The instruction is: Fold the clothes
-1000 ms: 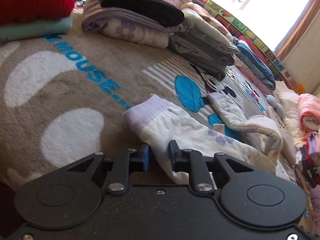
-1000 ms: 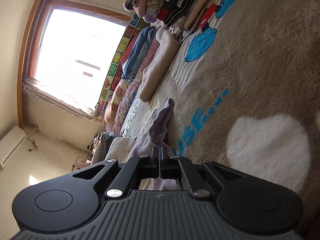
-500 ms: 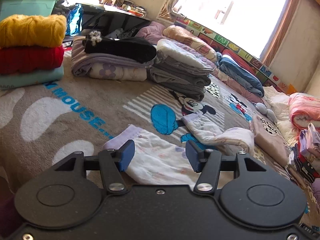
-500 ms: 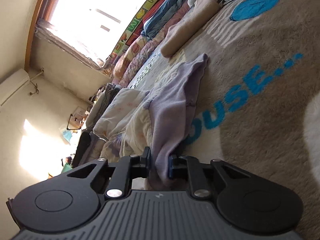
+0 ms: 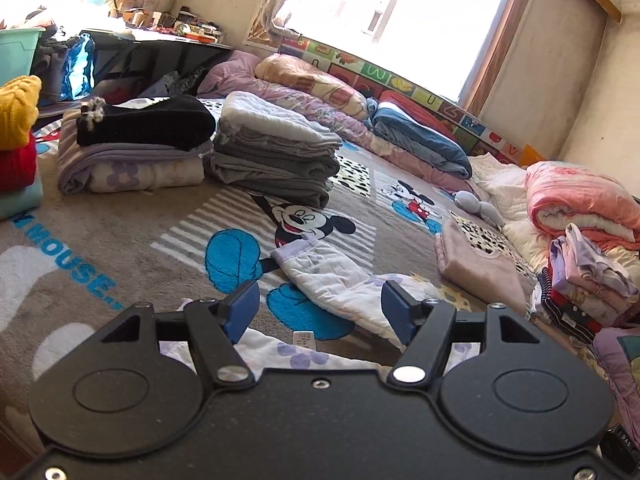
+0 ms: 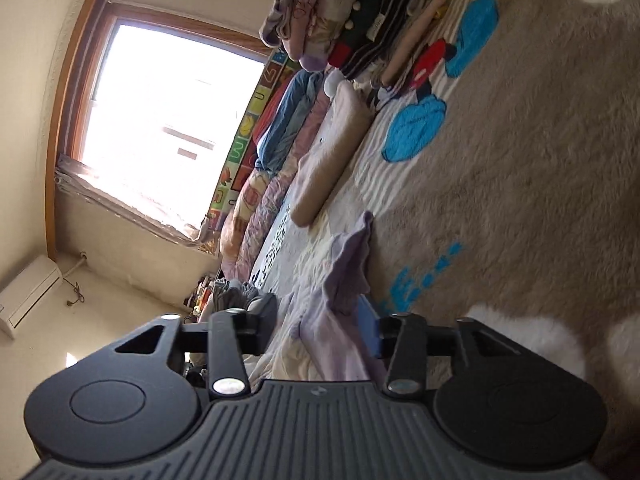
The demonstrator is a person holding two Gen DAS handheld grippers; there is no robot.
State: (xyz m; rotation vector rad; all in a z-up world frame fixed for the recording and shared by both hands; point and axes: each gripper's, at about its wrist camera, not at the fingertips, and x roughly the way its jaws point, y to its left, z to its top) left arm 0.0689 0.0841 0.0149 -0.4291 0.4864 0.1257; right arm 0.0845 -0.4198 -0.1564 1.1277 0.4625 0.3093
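Note:
A white garment with lilac flowers and a lilac cuff (image 5: pixel 332 280) lies loose on the Mickey Mouse blanket (image 5: pixel 120 216), one sleeve stretched toward the middle. My left gripper (image 5: pixel 320 312) is open and empty, raised above the garment's near part. In the right wrist view, tilted sideways, the lilac edge of the same garment (image 6: pixel 344 292) lies on the blanket between the open fingers of my right gripper (image 6: pixel 320 320), and neither pad presses it.
Folded stacks stand at the back: a black, lilac and floral pile (image 5: pixel 136 148), a grey pile (image 5: pixel 276 152), and yellow and red knitwear (image 5: pixel 16 132) at the left. A pink folded piece (image 5: pixel 476 260), a clothes pile (image 5: pixel 584 284) and rolled quilts (image 5: pixel 580 200) lie at the right.
Both grippers have opened and let go of the garment. The left gripper has risen and pulled back, and the garment now lies on the blanket.

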